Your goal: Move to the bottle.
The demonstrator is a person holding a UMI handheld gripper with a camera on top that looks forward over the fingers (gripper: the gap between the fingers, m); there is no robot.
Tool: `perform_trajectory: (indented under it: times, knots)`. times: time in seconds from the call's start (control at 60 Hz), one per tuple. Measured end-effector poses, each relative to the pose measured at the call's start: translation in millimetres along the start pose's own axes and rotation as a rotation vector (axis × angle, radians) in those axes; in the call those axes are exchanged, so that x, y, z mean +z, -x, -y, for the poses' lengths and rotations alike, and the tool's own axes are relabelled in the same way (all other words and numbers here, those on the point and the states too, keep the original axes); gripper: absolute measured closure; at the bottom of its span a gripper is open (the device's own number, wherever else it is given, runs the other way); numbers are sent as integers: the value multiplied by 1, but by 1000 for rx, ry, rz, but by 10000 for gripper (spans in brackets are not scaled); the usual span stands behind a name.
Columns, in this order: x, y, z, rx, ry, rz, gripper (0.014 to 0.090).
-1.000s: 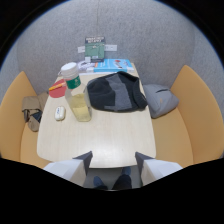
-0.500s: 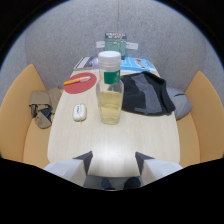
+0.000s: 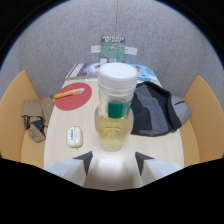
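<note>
A clear plastic bottle [image 3: 115,112] with a wide white cap, a green label and yellowish liquid stands upright on the pale wooden table [image 3: 155,145]. It rises just ahead of my gripper [image 3: 113,159], in line with the gap between the two fingers [image 3: 83,161]. The fingers stand apart and nothing is held between them. The bottle's base sits right at the fingertips, not between them.
A white computer mouse [image 3: 74,136] lies left of the bottle. A red round pad [image 3: 73,96] with an orange-handled tool lies farther left and back. A dark jacket [image 3: 155,112] is heaped to the right. Magazines [image 3: 90,70] lie at the back. Tan bench seats [image 3: 20,115] flank the table.
The gripper has come closer to the bottle over the second. The bottle now looms larger and centred, with its base right at the fingertips.
</note>
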Motion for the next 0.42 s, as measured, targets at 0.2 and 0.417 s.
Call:
perform_trajectory:
  times: [0.2,0.417]
  knots:
    - [10,5,7,3,7,-1,177]
    - [10,7,8,8,3,-6,176]
